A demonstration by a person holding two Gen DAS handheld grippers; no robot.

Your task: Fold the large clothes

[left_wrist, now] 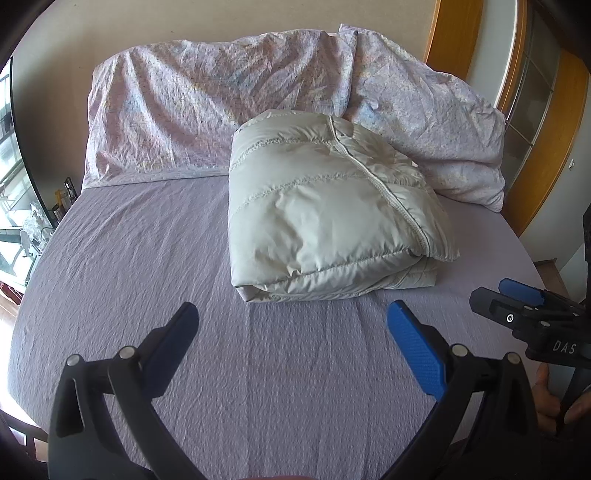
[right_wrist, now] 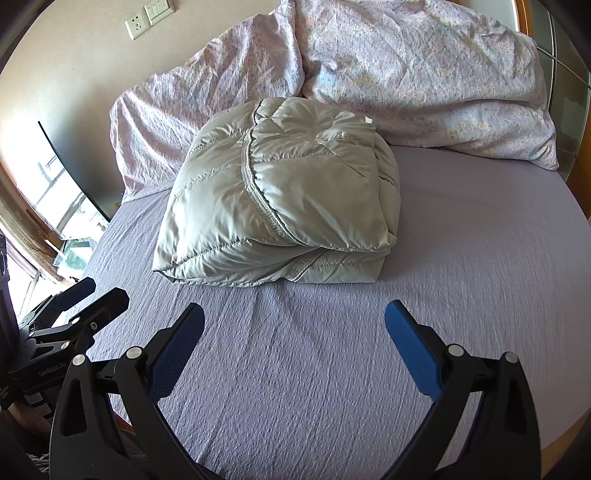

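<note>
On bed: 1 folded jacket, 2 pillows, both grippers wide apart.

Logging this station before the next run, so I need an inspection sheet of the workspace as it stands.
Surface: bed with a lilac textured sheet, lightly wrinkled.
Job's things: pale puffer jacket folded into a compact bundle, zipper on top, near the bedding.
Clutter: rumpled floral duvet and pillow at the head.
Grippers: left gripper and right gripper both open, empty, short of the jacket.
Cables: nothing seen.
Surroundings: wall socket and switch, window on the left, wooden frame on the right.
</note>
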